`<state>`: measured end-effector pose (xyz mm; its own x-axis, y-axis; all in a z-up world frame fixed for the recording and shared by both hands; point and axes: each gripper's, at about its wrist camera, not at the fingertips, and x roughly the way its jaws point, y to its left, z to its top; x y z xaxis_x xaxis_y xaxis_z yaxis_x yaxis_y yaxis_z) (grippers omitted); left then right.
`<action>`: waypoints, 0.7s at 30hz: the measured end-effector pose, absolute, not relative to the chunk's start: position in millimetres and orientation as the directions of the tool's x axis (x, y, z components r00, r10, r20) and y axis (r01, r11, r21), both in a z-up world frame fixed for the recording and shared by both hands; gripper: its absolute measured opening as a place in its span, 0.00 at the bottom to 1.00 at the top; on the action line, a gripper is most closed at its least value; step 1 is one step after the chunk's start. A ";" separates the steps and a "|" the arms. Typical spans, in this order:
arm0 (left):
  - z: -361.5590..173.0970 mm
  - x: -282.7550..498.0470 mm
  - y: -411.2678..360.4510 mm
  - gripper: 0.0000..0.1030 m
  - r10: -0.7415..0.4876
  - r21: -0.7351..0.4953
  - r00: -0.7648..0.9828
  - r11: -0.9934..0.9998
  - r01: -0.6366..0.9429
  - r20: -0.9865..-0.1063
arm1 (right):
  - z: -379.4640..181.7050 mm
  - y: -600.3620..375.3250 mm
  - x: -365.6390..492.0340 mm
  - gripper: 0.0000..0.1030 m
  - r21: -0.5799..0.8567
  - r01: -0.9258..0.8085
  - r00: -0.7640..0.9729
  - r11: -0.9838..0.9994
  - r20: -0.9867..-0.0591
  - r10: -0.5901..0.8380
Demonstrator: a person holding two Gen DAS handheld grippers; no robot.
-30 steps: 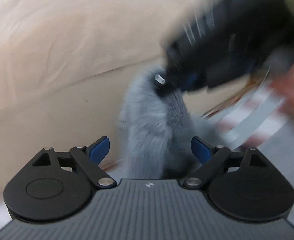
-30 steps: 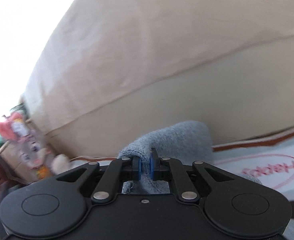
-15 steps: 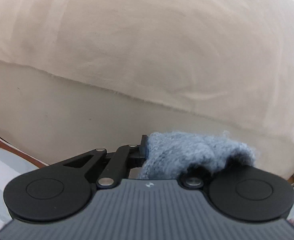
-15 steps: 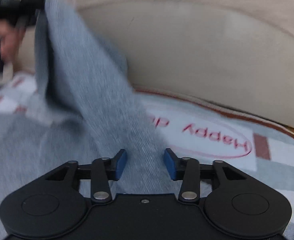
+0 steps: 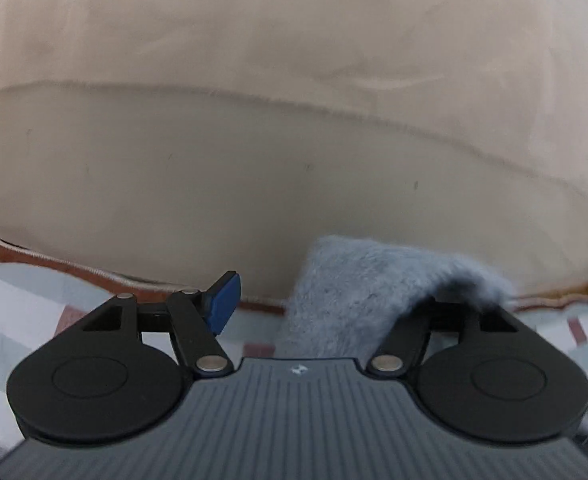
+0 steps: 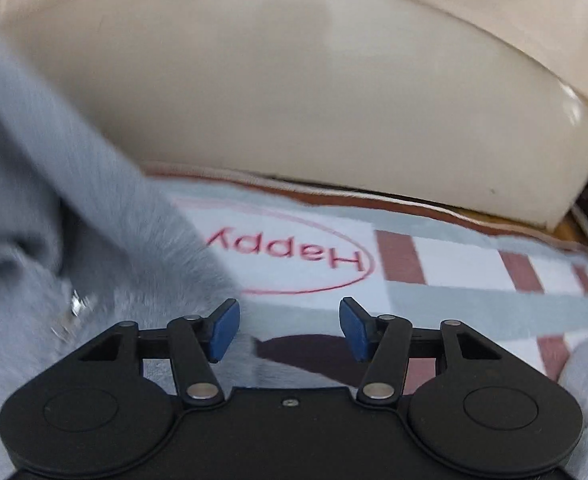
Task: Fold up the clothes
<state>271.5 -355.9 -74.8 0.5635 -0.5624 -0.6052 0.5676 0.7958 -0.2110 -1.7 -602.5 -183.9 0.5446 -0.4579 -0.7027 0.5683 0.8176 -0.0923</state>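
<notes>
Wide apart, jaws of left gripper (image 5: 318,304), grey fuzzy garment (image 5: 346,304) draped over the right finger. Likewise parted and bare, jaws of right gripper (image 6: 290,328), garment heaped just left. Beneath, checked "Happy" mat (image 6: 454,264); behind, beige cushion (image 6: 294,100).

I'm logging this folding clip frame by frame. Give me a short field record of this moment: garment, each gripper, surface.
garment: fuzzy grey-blue knit, partly lifted, blurred
left gripper: open, knit draped over its right finger
right gripper: open, nothing between its fingers
surface: checked mat printed "Happy"
backdrop: beige cushion
</notes>
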 end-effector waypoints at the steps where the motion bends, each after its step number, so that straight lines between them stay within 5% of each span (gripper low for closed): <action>1: -77.9 265.0 -349.1 0.64 -0.561 -0.188 0.565 0.790 0.583 -0.605 | -177.9 -611.9 -23.3 0.59 -0.072 0.585 0.549 0.808 -0.698 -0.460; 12: -131.0 168.4 -262.8 0.65 -0.361 0.045 0.582 0.822 0.567 -0.729 | -141.1 -729.8 -262.7 0.60 0.130 0.841 0.449 0.525 -0.709 -0.544; 18: -146.9 135.3 -244.3 0.65 -0.331 -0.062 0.564 0.895 0.442 -0.756 | -168.6 -756.3 -315.9 0.60 0.399 0.859 0.511 0.321 -0.713 -0.481; 21: -143.8 99.2 -239.1 0.65 -0.385 -0.076 0.529 0.855 0.514 -0.756 | -190.1 -771.1 -307.0 0.61 0.465 0.848 0.530 0.254 -0.722 -0.446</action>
